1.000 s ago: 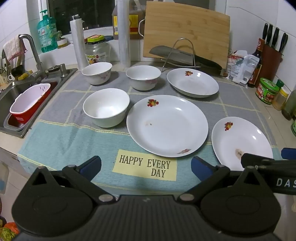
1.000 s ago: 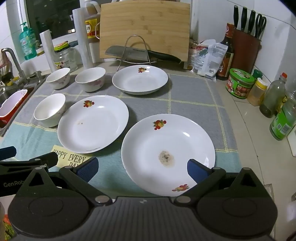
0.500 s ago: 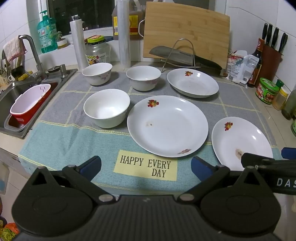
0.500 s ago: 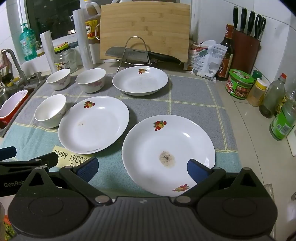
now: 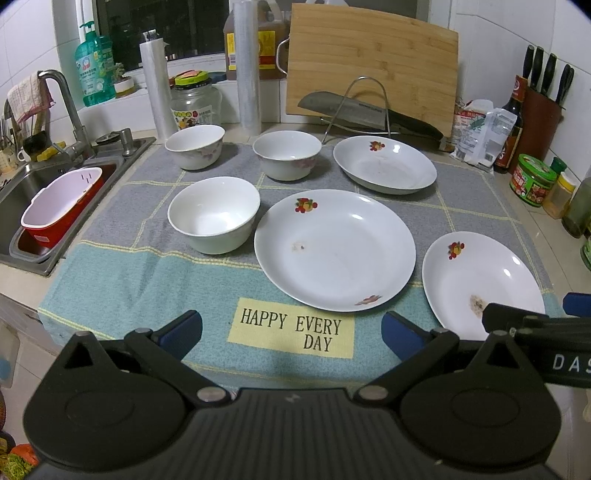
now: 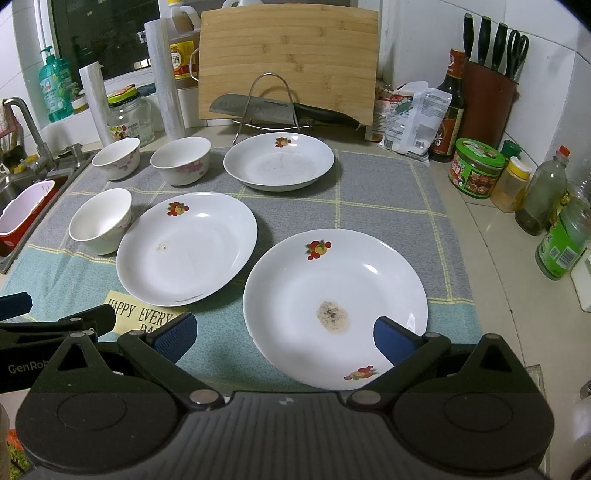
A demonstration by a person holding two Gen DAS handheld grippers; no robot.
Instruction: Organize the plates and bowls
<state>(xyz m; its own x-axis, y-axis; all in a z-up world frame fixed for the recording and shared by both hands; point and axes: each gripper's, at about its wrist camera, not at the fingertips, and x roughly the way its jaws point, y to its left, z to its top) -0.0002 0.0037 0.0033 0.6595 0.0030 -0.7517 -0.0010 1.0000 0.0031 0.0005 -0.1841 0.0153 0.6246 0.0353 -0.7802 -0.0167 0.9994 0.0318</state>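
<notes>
Nearby, both tools, left tool point(image 5: 291, 328), right tool point(image 6: 284, 336), agape, empty, plates point(image 6: 334, 308) flat, bowls point(image 5: 214, 218) upright.

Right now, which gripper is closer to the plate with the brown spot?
Right. The right gripper hangs open over the brown-spotted plate, at its near edge. The left gripper, also open, sits beside it, over the mat's yellow label.

Walls: white tiles point(image 5: 509, 40) ahead and to the right.
Window: dark pane point(image 5: 162, 29) ahead, to the left.
Bench: pale top point(image 6: 491, 236), bare on the right.
Cloth: grey and teal mat point(image 5: 122, 273) spread over the bench, with a yellow "HAPPY EVERY DAY" patch point(image 5: 291, 328) close in front.
Sink: steel basin point(image 5: 22, 184) far left, tap point(image 5: 62, 99) above it.
Back edge: wooden cutting board point(image 5: 373, 74) upright against the wall.
Right corner: knife block point(image 6: 487, 99).
Light: indoor light, glare on the bench.
</notes>
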